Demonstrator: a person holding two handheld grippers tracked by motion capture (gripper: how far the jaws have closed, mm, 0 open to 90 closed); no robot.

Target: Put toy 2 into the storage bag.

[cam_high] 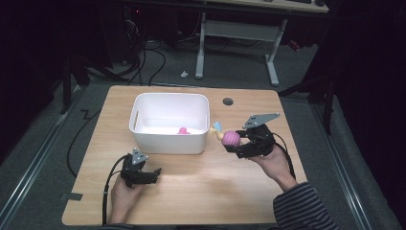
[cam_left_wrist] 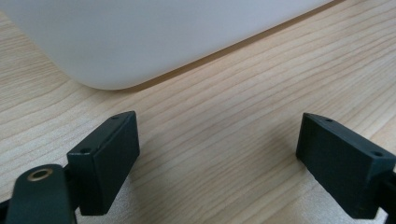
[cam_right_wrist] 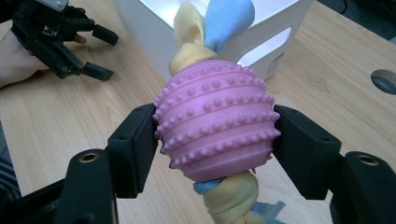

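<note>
A pink ridged rubber toy (cam_right_wrist: 215,119) with yellow and blue fleece tails sits between the jaws of my right gripper (cam_high: 235,143), which is shut on it. In the high view the pink toy (cam_high: 231,138) hangs just right of the white bin (cam_high: 143,99), above the table. A small pink object (cam_high: 182,131) lies inside the bin. My left gripper (cam_high: 155,175) rests low on the table in front of the bin, open and holding nothing. In the right gripper view the left gripper (cam_right_wrist: 100,51) appears at the upper left.
The white bin's rounded corner (cam_left_wrist: 112,70) is close ahead of the left jaws. A round cable hole (cam_high: 228,101) is in the wooden table (cam_high: 201,191) behind the toy. A desk frame and cables stand on the floor beyond the table.
</note>
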